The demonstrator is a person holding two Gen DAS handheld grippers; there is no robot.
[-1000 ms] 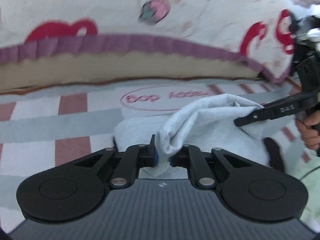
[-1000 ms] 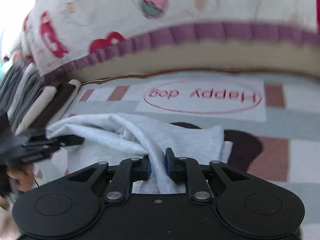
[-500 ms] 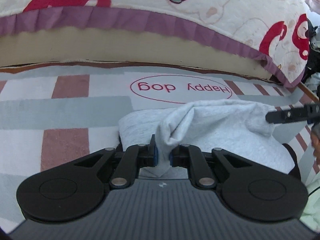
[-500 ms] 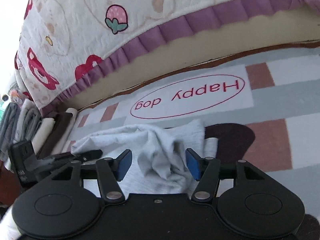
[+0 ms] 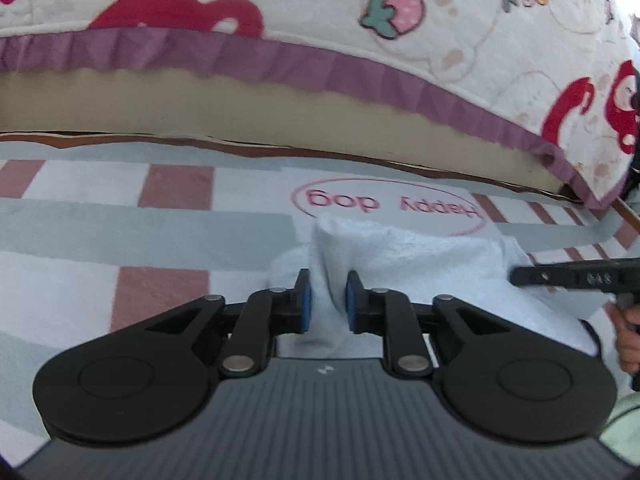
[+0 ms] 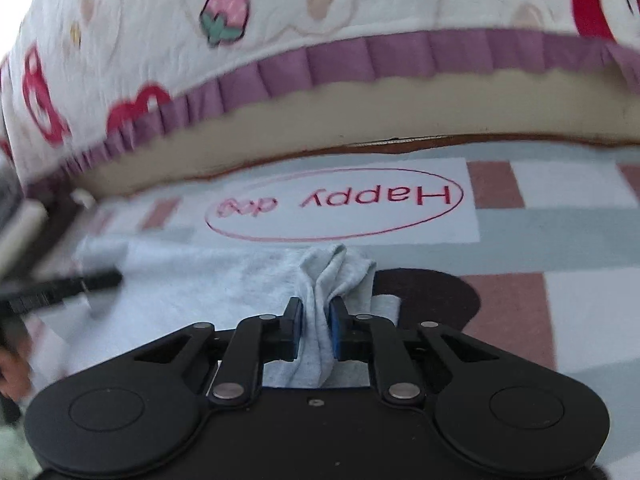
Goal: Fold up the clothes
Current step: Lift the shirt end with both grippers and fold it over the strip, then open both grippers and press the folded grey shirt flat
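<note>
**Mia:** Half a second ago the right tool had its two fingers wide apart over the shirt. Now they are pinched tight on a bunch of the grey shirt. The left tool has not let go. Its fingers are close together with a fold of the shirt squeezed between them.

**Ben:** Where is the shirt?

**Mia:** It lies on the rug, just on our side of the "Happy dog" circle. One corner nearly touches the circle. Something dark peeks out from under the shirt, on the right. I cannot tell what it is.

**Ben:** Is the folding done?

**Mia:** I don't think so. The shirt is in a lump, doubled over and wrinkly, not flat and neat. Both tools hold it, one at each end. So it looks like the middle of a fold. It still has to be laid down and smoothed out.

**Ben:** Is there room to move?

**Mia:** Past the circle the bed stands close, with its purple frill hanging down. Going far that way would bump it. More folded clothes sit to the left of the circle. To the right of the circle the rug is bare, and on our side too.
</note>
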